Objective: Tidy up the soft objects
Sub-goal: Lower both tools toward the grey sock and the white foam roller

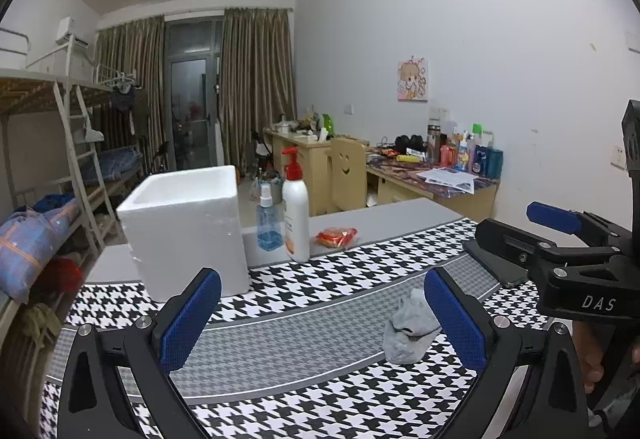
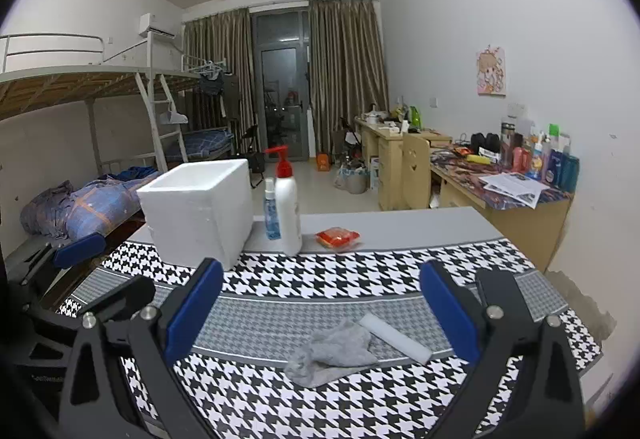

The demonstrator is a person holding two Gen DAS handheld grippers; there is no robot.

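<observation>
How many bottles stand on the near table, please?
2. A white pump bottle stands right of the foam box; a small blue spray bottle stands between them. Others may hide behind the box.

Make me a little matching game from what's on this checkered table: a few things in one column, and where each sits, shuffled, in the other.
Things:
1. grey sock
2. foam box
3. pump bottle
4. red packet

Places:
A. on the bare grey strip at the far side
B. far left, open top up
C. nearest, beside a white foam stick
D. next to a blue spray bottle

Pairs: 1-C, 2-B, 3-D, 4-A
</observation>
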